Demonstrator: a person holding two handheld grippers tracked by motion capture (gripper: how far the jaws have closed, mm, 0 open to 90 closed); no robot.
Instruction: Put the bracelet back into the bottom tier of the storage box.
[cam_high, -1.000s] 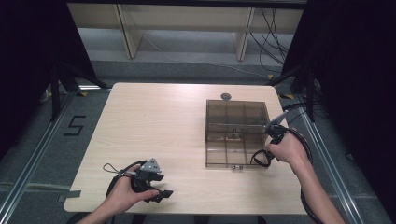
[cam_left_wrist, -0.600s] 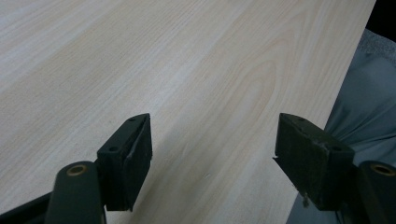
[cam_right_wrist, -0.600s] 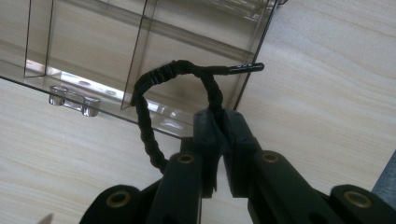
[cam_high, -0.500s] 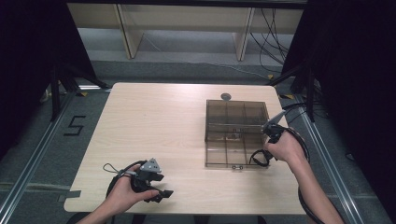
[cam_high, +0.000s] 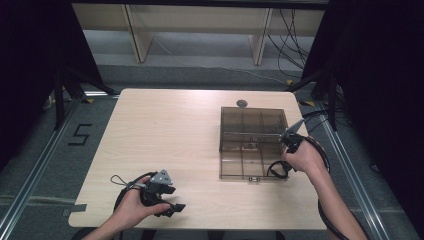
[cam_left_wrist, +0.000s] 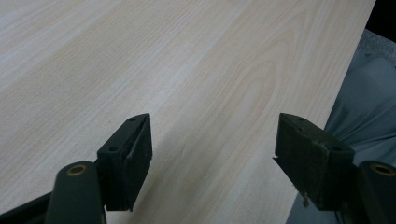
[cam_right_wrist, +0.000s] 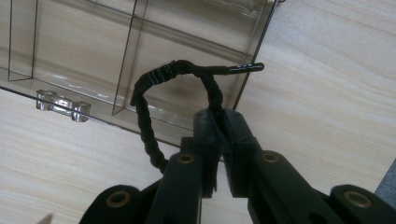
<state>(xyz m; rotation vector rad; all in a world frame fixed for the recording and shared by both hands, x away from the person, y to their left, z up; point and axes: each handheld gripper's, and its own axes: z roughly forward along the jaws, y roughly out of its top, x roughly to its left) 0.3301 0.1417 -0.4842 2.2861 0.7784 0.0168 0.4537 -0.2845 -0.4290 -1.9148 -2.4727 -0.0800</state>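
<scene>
Since the earlier frames we see almost nothing shift: both hands keep their places. Our right gripper (cam_right_wrist: 219, 122) stays pinched on a black braided cord (cam_right_wrist: 154, 86), which loops up from the jaws over the near right corner of the clear compartment box (cam_high: 253, 131) on the table (cam_high: 165, 135). Our left gripper (cam_left_wrist: 212, 156) rests at the near left, jaws wide apart, holding nothing.

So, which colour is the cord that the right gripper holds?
Black. The cord is a twisted black loop; the right gripper view shows it best.
</scene>
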